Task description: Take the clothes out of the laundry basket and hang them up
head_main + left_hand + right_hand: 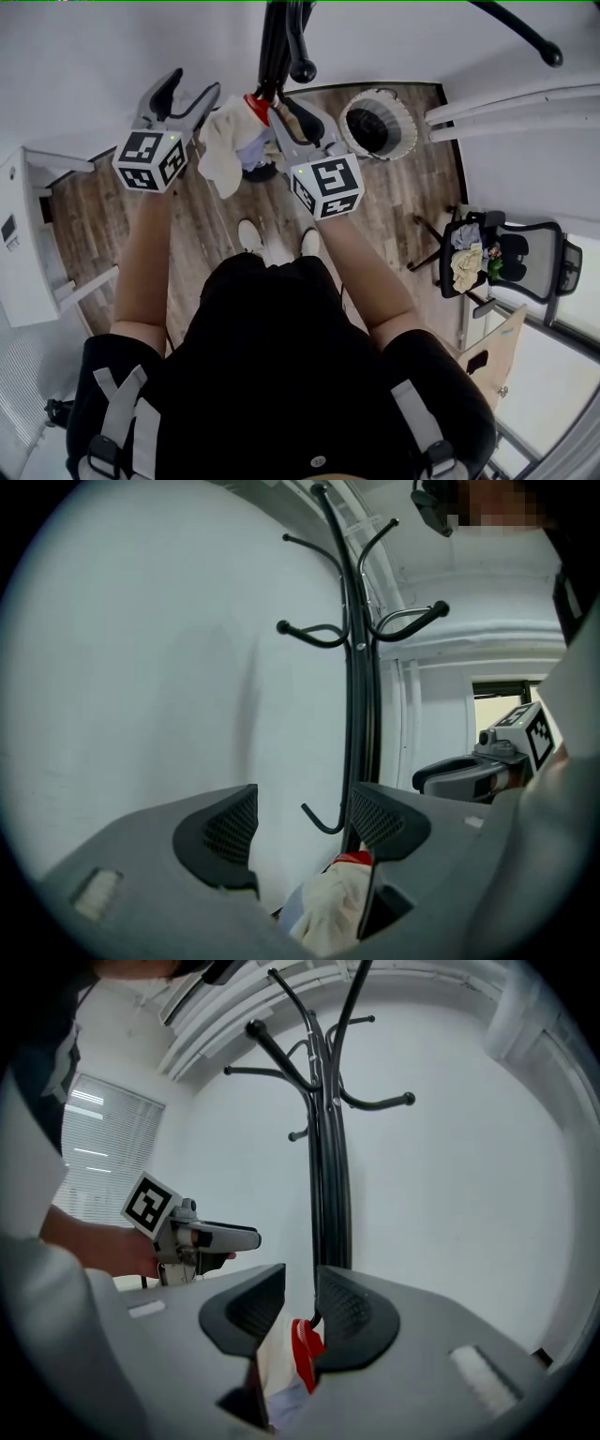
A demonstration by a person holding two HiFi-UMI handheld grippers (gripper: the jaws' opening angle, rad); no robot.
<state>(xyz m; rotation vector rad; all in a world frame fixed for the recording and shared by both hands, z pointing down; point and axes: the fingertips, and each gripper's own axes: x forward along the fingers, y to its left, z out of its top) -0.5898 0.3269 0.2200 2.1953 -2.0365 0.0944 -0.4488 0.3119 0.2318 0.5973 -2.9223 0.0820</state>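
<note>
Head view, item one: coat stand (278, 47) straight ahead of you, laundry basket (410, 127) on the floor to its right. Item two: cream garment (222, 145) with red trim, pinched at the trim by your right gripper (272, 111); your left gripper (192, 89) stands spread and empty just beside it. Item three: low hook (322, 830), likely the nearest; carry the trim over its tip and seat it before you release.

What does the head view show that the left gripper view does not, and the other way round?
Only the head view: the laundry basket, the chair with clothes, the person's shoes. Only the left gripper view: the textured pads of the left claw and a low hook on the coat stand. Both: the coat stand, the cream garment, the right claw.
</note>
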